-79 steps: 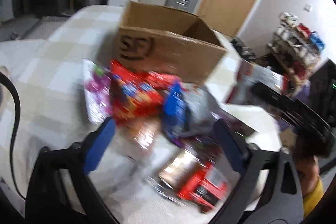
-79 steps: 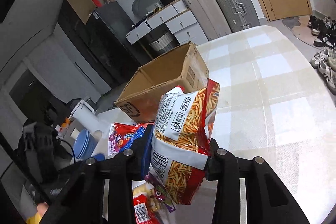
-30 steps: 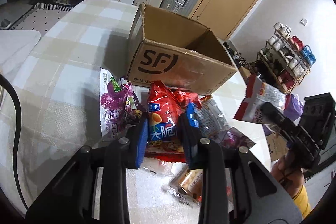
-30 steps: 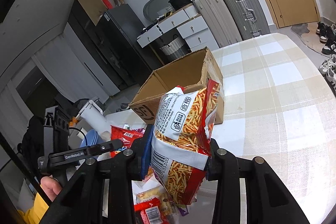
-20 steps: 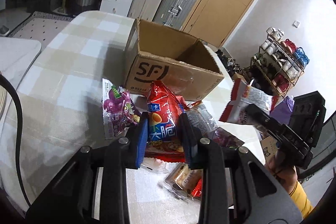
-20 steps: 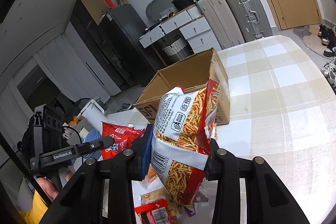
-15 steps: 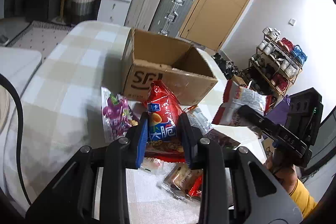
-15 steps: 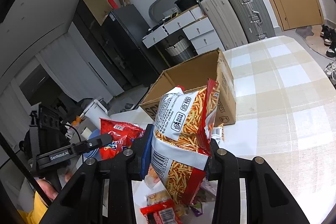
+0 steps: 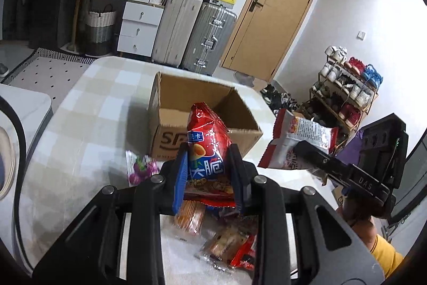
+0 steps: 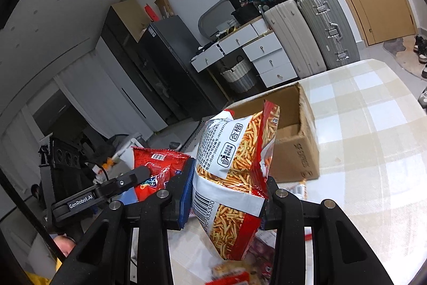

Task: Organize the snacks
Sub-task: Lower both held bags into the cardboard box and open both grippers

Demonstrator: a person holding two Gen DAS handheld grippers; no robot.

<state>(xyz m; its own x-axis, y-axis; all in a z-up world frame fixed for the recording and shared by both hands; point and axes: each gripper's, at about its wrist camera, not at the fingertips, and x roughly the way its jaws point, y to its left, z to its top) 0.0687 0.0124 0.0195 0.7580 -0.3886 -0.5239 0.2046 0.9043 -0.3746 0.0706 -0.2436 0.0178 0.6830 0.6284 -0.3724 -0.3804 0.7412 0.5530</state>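
The left claw (image 9: 208, 172) grips a glossy red chip bag (image 9: 206, 148); the right claw (image 10: 229, 200) grips a red-and-white fries bag (image 10: 234, 167).

Even indoor light, fisheye-bent edges w/ dark vignette, foreground blurry.

Both tools are matte black plastic. The left gripper (image 9: 206, 172) has two broad, flat arms with long cut-out slots, round silver screw heads at the pivots, and blue pads lining the inner faces of its jaws. A black cable (image 9: 18, 151) loops past at the frame's left edge. The right gripper (image 10: 228, 195) is built the same way — slotted arms, silver screws, a blue pad. Seen from the opposite camera, each carries white lettering on its side and a boxy black housing behind. A yellow sleeve (image 9: 384, 254) shows.
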